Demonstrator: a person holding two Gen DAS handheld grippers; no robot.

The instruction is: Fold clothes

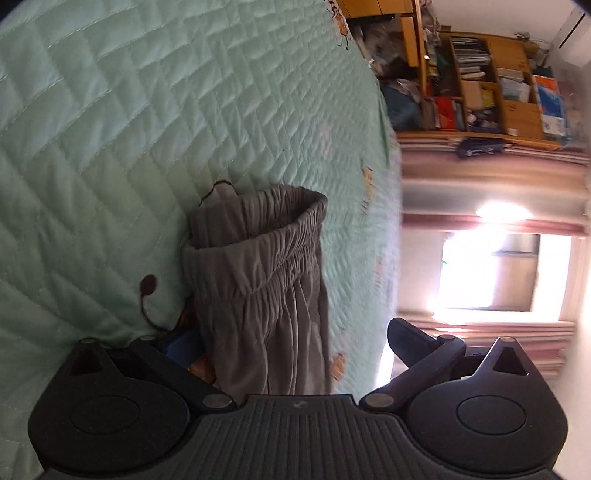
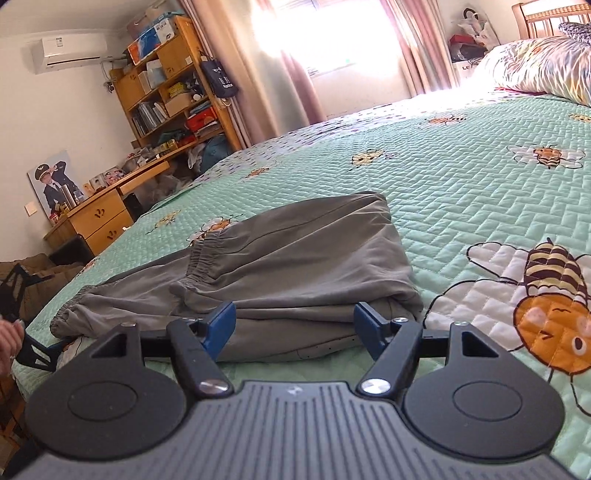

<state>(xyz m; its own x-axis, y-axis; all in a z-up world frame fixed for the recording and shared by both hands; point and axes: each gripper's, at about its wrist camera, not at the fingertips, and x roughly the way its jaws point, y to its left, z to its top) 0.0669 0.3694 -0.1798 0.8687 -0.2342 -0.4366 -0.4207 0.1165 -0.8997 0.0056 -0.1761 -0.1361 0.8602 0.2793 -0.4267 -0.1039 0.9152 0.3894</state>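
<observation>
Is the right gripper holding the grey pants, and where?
No. The right gripper is open just before the folded grey pants, holding nothing.

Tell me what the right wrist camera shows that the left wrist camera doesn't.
Only the right wrist view shows the right gripper, jaws open around the folded edge, an air conditioner, a pillow and a desk. Only the left wrist view shows the left gripper, jaws spread wide. Both show the grey trousers, the green bedspread, the wooden shelves and the curtained window.
</observation>
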